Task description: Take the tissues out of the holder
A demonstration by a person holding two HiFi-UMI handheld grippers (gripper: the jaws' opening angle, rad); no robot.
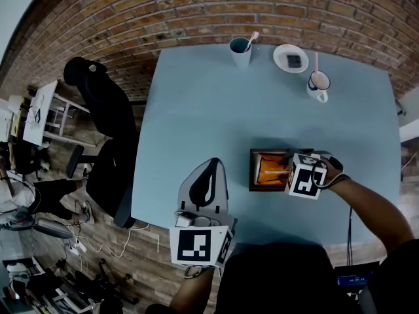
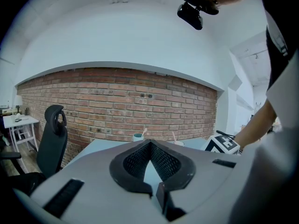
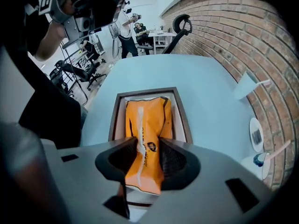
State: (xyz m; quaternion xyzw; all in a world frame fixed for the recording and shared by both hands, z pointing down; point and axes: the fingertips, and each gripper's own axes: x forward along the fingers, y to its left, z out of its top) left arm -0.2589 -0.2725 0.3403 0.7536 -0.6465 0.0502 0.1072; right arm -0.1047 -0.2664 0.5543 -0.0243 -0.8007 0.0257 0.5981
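right gripper [image 3: 148, 146]: clamped on tissues [image 3: 145, 118], near end between jaws, rest in holder [image 3: 182, 118] | left gripper [image 2: 150, 144]: jaws together, empty

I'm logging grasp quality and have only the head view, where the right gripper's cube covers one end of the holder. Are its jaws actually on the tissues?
Observer: Yes. In the right gripper view, the right gripper has both pads pressed on the orange pack, across its width at the near end.
Operator: Does the pack sit tight in the holder?
Observer: No. Pale gaps show between the pack and the holder along both long sides.
Operator: Is the left gripper carrying anything?
Observer: No. In its own view, the left gripper has its jaw tips together with nothing between them.
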